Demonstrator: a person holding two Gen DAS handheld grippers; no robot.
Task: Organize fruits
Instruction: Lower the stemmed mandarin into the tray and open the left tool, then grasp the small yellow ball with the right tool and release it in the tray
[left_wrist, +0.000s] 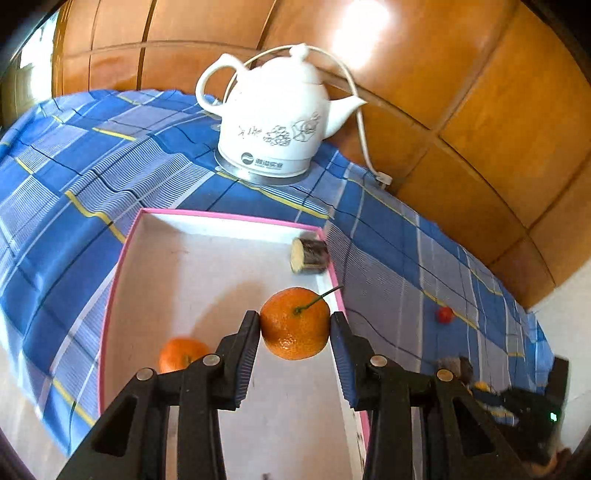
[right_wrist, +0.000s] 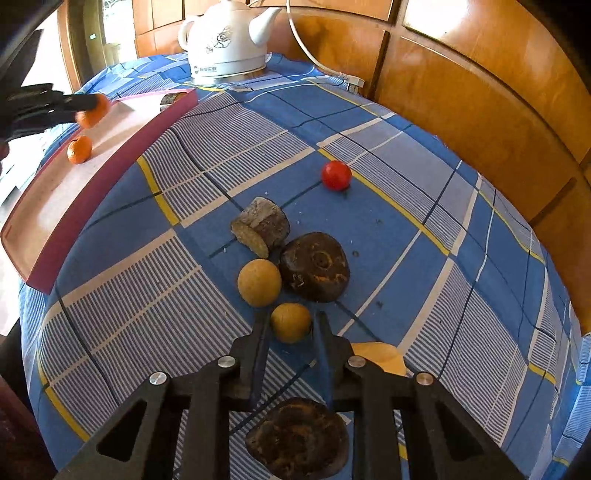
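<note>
While the left gripper hangs above the pink-rimmed box, its fingers clamp a stemmed orange squarely between the pads, with a second orange lying on the box floor below and to the left. On the blue checked bench, the right gripper has its fingers closed on a small tan round fruit, pinched at their tips, just beside a larger tan fruit.

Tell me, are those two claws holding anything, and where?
The left gripper clamps a stemmed tangerine by its sides above the pink-rimmed box. The right gripper pinches a small tan round fruit by its sides.
</note>
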